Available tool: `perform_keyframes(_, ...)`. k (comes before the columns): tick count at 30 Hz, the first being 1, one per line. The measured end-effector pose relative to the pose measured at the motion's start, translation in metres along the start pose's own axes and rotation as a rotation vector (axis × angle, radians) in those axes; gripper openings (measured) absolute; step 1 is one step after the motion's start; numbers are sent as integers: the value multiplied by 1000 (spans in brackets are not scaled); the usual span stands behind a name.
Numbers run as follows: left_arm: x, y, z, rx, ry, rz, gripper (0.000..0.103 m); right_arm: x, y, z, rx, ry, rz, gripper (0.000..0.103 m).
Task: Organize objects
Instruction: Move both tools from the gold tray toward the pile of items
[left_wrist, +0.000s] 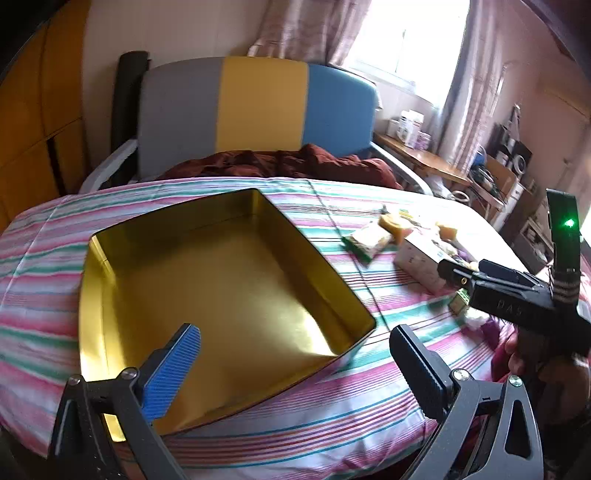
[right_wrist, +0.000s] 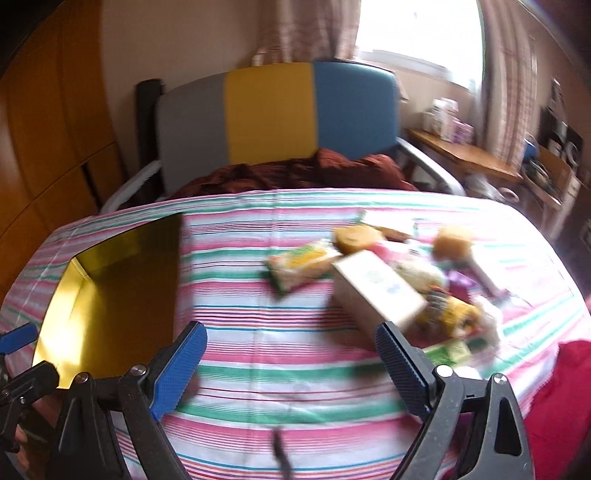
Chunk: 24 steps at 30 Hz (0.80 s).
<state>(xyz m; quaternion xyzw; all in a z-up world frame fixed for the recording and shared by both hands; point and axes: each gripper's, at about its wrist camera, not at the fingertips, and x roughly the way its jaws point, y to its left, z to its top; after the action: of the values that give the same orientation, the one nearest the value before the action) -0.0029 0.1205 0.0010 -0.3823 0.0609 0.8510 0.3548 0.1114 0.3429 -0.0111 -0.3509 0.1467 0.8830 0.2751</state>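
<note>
Both hand-held grippers, L (left_wrist: 295, 369) & R (right_wrist: 290, 363), were wide, empty. Gold tin (left_wrist: 221, 280) left, empty. Nxt: R to white box (right_wrist: 380, 291), far right on bed (right_wrist: 258, 332).

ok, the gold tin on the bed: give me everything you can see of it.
The gold tin is a shallow, open rectangular tray with rounded corners, apparently shiny metal, with low upright walls and a flat floor. Nothing lies inside; light reflects off its floor. It sits flat on the striped sheet, left of the pile of snacks, apart from them. The left tongs hang open above its near edge, not touching it.
</note>
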Motion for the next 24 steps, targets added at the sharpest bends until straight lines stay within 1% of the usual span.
perform_keyframes(3,4,-12,3,27,0,-21,103,-3,-26,0,51,16,-32,95)
perform_keyframes(8,10,-33,5,96,9,-63,103,-6,-62,-2,131,56,-56,95)
perform_keyframes(11,14,-44,4,128,7,-87,103,-8,-80,-5,173,76,-69,95)
perform_keyframes(15,16,-53,1,158,-4,-99,103,-11,-98,-6,193,107,-80,95)
perform_keyframes(18,17,-55,0,171,1,-113,103,-16,-112,-6,185,125,-95,95)
perform_keyframes(21,20,-57,-1,170,7,-120,103,-23,-131,-5,213,126,-120,95)
perform_keyframes(24,27,-61,-2,171,43,-140,103,-30,-151,-6,245,123,-158,95)
